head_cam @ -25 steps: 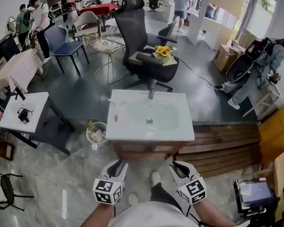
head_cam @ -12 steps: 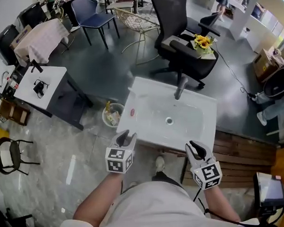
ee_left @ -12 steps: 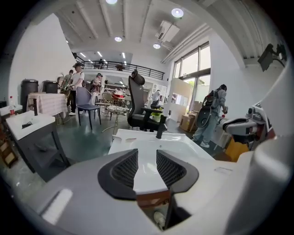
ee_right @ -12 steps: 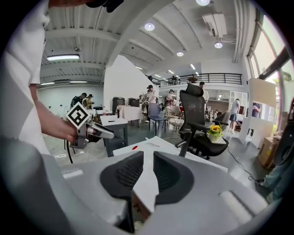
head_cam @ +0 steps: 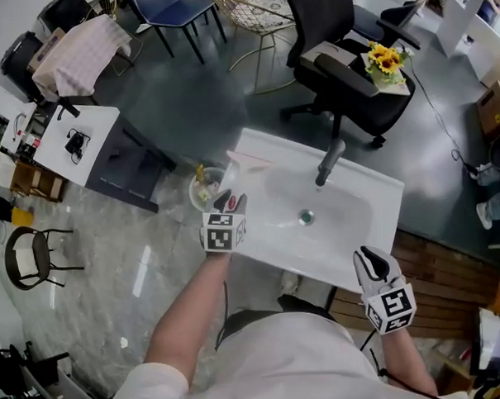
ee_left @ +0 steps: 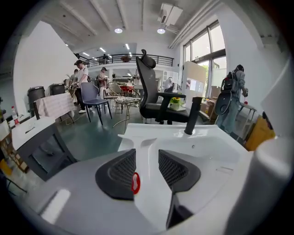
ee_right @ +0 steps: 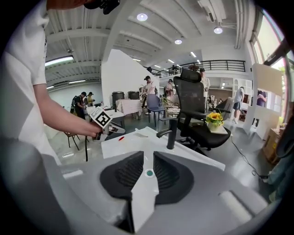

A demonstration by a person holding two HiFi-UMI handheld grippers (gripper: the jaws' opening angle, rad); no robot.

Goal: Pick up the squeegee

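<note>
Nothing is picked up yet. The squeegee (ee_left: 138,138) lies on the sink (head_cam: 383,205) corner, just ahead of my left gripper (ee_left: 147,167). Its jaws have just been opening and are wide and empty. My right gripper (ee_right: 148,172) jaws stand apart, also empty.

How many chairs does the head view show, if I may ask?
4: black office chair behind the sink, blue chair and wire chair at the top edge, black-framed chair at left. Others may be cropped.
</note>
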